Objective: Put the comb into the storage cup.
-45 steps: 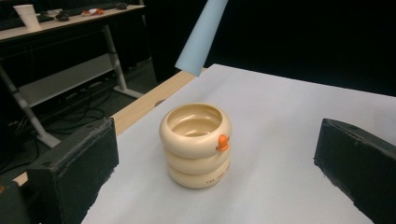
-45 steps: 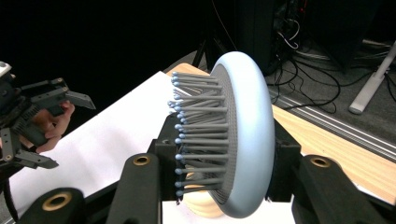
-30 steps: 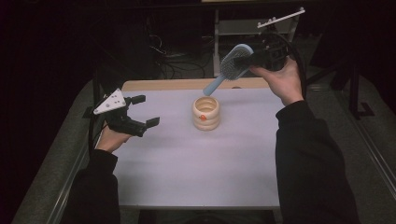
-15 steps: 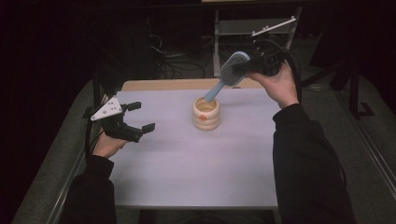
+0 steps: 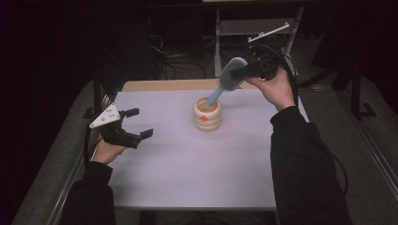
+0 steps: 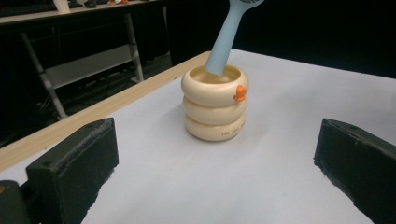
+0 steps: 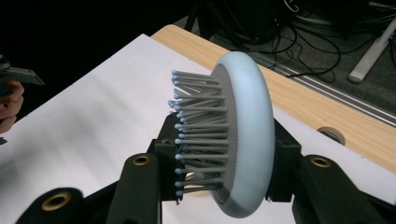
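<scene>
The right tool (image 5: 256, 70), clenched on the head of a pale blue hairbrush (image 5: 230, 77), slants its handle into the cream ringed holder (image 5: 207, 114) mid-surface; the left tool (image 5: 136, 125) hovers released; best lowered straight, handle centred, holder undisturbed

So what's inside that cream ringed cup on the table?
The light blue hairbrush has its handle tip inside the cream cup, leaning out toward the right gripper, which is shut on the brush head. The cup's wall hides its bottom, so anything else inside can't be seen.
</scene>
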Motion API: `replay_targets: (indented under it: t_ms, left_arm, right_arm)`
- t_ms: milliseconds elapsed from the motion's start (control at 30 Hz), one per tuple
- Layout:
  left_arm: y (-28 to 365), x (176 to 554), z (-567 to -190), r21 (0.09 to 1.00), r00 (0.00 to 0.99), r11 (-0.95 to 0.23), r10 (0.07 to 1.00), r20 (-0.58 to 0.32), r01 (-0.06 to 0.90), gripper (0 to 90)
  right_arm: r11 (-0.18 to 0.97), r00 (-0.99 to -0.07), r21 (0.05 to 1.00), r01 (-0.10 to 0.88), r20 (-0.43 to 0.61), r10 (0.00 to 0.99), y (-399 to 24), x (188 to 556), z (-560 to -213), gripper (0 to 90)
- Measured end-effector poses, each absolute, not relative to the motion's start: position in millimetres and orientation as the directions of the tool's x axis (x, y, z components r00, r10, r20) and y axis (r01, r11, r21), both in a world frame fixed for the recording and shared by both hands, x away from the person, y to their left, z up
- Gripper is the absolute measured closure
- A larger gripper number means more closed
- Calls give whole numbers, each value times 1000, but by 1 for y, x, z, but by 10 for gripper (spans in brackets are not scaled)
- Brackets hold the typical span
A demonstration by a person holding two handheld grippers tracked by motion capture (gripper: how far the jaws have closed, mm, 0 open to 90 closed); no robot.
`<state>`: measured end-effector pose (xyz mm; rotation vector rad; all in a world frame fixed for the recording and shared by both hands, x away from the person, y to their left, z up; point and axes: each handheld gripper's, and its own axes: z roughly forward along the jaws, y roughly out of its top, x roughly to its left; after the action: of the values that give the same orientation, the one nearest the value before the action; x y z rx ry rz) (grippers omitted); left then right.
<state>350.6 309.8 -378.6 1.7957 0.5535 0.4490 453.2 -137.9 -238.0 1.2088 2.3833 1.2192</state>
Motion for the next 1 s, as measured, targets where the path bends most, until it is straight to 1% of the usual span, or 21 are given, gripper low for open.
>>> replay_targets:
  t_ms: [267,467,767,1000]
  left_arm:
    - [317,345,-388,960,805,-230,593,11,157,0]
    - [321,340,-392,963,802,-217,597,1,160,0]
    - [331,333,-403,964,779,-191,627,-26,186,0]
    - [337,329,-409,964,769,-186,638,-29,191,0]
  right_arm:
    - [324,-643,743,586,183,744,-135,458,-250,567]
    - [326,-647,738,591,191,738,-132,460,-256,566]
    - [324,-651,740,590,199,733,-127,462,-261,566]
    - [330,-650,731,598,200,733,-124,465,-269,565]
